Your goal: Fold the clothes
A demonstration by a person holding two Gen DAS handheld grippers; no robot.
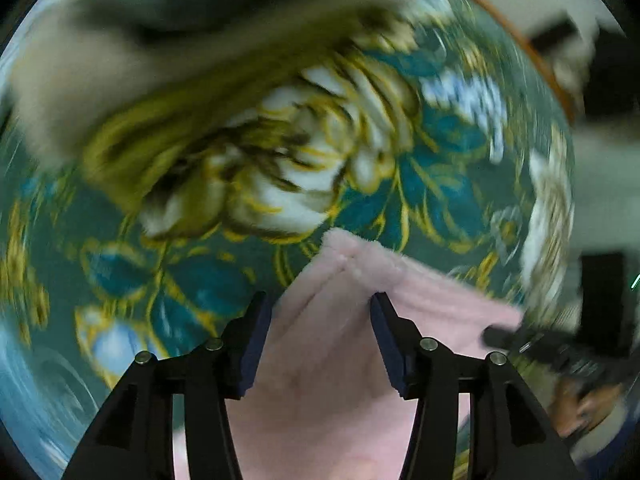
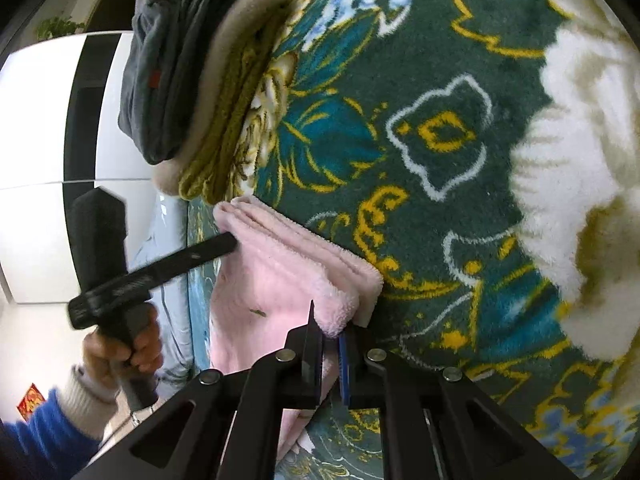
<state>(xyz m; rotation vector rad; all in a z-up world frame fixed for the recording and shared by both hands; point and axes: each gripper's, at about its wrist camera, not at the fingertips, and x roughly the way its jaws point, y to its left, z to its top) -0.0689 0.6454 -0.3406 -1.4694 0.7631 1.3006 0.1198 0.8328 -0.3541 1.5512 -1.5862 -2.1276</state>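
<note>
Left wrist view, cloth: we see the pink fleece garment (image 1: 344, 344) lying folded on the floral blanket (image 1: 360, 208), one folded corner pointing away from us.
Left wrist view, left hand-held gripper (image 1: 320, 308): its jaws stand apart with the pink cloth between them and neither pad pressing on it, so we read it as open, placed over the fold, not carrying it.
Left wrist view, blur: the blanket is smeared, so we cannot tell fine detail there.
Right wrist view, right hand-held gripper (image 2: 330, 336): its jaws are closed on the near corner of the pink garment, we judge to pin the layers so the fold stays together.
Right wrist view, other hand: the left hand (image 2: 120, 356), in a blue sleeve, holds its tool by the handle with one finger (image 2: 212, 248) touching the far edge of the pink cloth.
Right wrist view, stack: folded clothes (image 2: 188, 80) in grey, beige and olive sit piled just beyond the pink piece, likely the finished pile.
Right wrist view, task stage: we judge this garment nearly folded and not yet on the pile.
</note>
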